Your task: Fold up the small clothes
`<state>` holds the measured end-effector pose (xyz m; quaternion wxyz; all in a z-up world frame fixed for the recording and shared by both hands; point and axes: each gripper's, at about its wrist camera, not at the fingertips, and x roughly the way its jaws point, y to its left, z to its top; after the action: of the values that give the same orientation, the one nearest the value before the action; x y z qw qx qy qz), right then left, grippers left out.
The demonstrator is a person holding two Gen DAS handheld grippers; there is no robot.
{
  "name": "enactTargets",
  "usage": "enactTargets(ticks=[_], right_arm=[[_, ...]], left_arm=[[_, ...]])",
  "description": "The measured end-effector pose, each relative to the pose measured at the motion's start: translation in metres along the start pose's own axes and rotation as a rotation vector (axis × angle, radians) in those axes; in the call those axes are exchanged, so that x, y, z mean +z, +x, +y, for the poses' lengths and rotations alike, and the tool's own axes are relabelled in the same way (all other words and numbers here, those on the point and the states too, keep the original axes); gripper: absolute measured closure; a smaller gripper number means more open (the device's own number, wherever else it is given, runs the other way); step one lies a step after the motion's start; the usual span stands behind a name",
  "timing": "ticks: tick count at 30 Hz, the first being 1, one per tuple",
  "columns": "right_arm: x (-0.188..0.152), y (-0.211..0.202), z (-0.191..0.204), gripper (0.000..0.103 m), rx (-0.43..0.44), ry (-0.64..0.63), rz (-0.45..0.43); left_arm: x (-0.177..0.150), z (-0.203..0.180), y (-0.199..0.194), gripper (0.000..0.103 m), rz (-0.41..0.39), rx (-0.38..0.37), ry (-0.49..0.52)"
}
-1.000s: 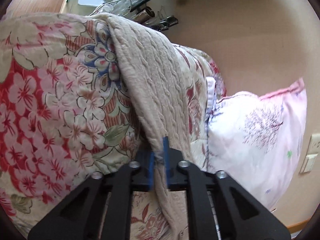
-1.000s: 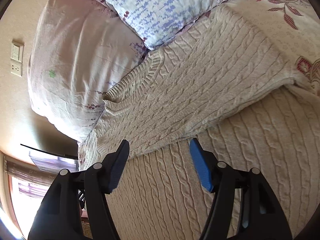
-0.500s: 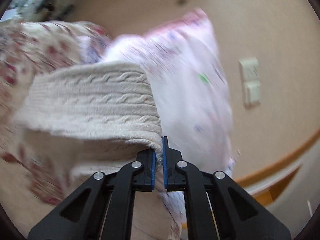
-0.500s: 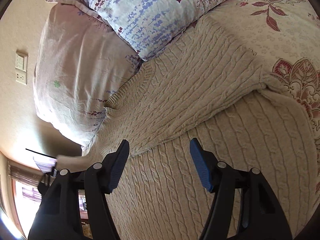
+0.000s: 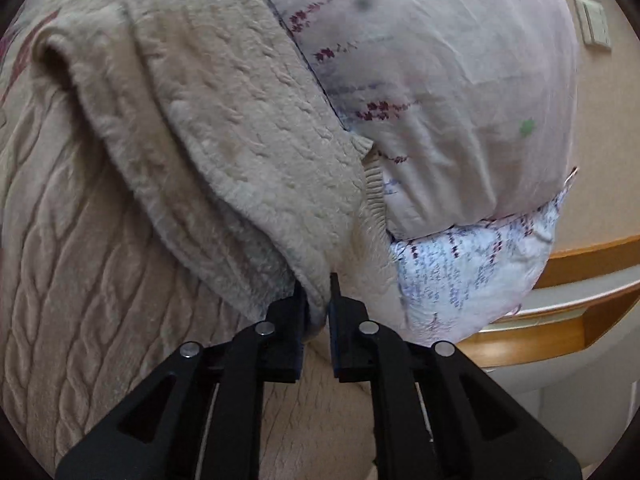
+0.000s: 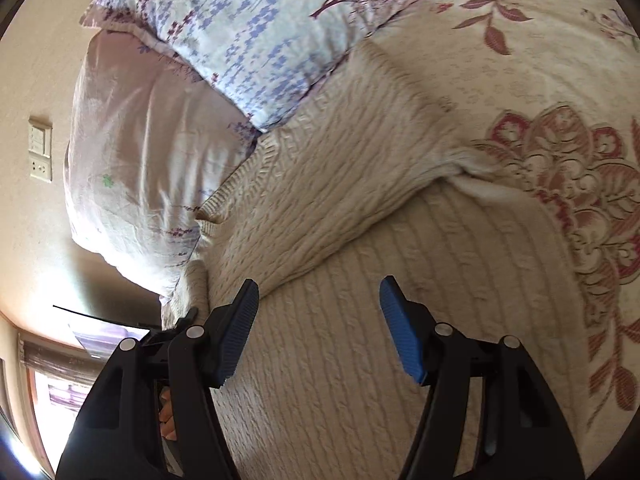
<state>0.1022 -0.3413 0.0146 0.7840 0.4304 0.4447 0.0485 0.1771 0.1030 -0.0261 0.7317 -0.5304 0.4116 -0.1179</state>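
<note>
A cream cable-knit sweater (image 6: 344,200) lies spread on the floral bedspread, one sleeve folded across its body. In the left wrist view my left gripper (image 5: 316,292) is shut on the sweater's other sleeve (image 5: 224,120), which is drawn over the sweater body (image 5: 80,260) next to the pillows. My right gripper (image 6: 316,300) is open and empty, hovering just above the sweater body, with its blue pads (image 6: 398,328) apart. The left gripper shows at the lower left edge of the right wrist view (image 6: 176,324).
Two pillows lie at the head of the bed, a pale pink one (image 5: 440,80) (image 6: 136,160) and a blue-flowered one (image 6: 248,28) (image 5: 472,276). The floral bedspread (image 6: 560,120) lies to the right. A wall with switches (image 6: 40,152) and a wooden bed frame (image 5: 560,328) are close.
My left gripper has carried the sleeve from the far side of the bed over onto the sweater body near the pillows. My right gripper has stayed open and drifted slightly.
</note>
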Motion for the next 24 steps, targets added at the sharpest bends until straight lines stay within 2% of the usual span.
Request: enactTargets(ticks=[2, 3, 7, 9, 11, 12, 15, 19, 22, 23, 24], right_arm=[[0.002, -0.001, -0.003, 0.038, -0.003, 0.007, -0.002], [0.002, -0.001, -0.004, 0.038, -0.004, 0.008, -0.002], [0.005, 0.004, -0.001, 0.038, -0.003, -0.007, 0.01], [0.004, 0.006, 0.002, 0.038, -0.002, -0.023, 0.018], [0.004, 0.007, 0.005, 0.038, -0.004, -0.042, 0.024], [0.004, 0.007, 0.005, 0.038, -0.004, -0.049, 0.025], [0.007, 0.004, 0.004, 0.038, -0.006, -0.063, 0.024], [0.012, -0.004, -0.001, 0.038, -0.002, -0.058, 0.003], [0.017, -0.013, -0.007, 0.038, -0.001, -0.051, -0.02], [0.019, -0.016, -0.009, 0.038, -0.002, -0.048, -0.026], [0.02, -0.018, -0.012, 0.038, -0.005, -0.045, -0.033]], left_arm=[[0.005, 0.003, -0.011, 0.071, -0.029, -0.014, -0.017], [0.007, 0.005, -0.018, 0.068, -0.058, -0.013, -0.025], [0.035, 0.023, -0.039, 0.068, -0.157, 0.005, -0.128], [0.047, 0.03, -0.046, 0.075, -0.2, 0.006, -0.176], [0.055, 0.029, -0.048, 0.096, -0.223, -0.016, -0.202], [0.058, 0.023, -0.047, 0.096, -0.226, -0.041, -0.193], [0.057, -0.015, -0.038, 0.096, -0.226, -0.074, -0.06], [0.029, -0.095, -0.004, 0.096, -0.153, -0.081, 0.275], [-0.019, -0.147, 0.042, 0.096, -0.036, 0.02, 0.602], [-0.034, -0.157, 0.056, 0.092, 0.002, 0.054, 0.677], [-0.058, -0.166, 0.078, 0.089, 0.062, 0.116, 0.799]])
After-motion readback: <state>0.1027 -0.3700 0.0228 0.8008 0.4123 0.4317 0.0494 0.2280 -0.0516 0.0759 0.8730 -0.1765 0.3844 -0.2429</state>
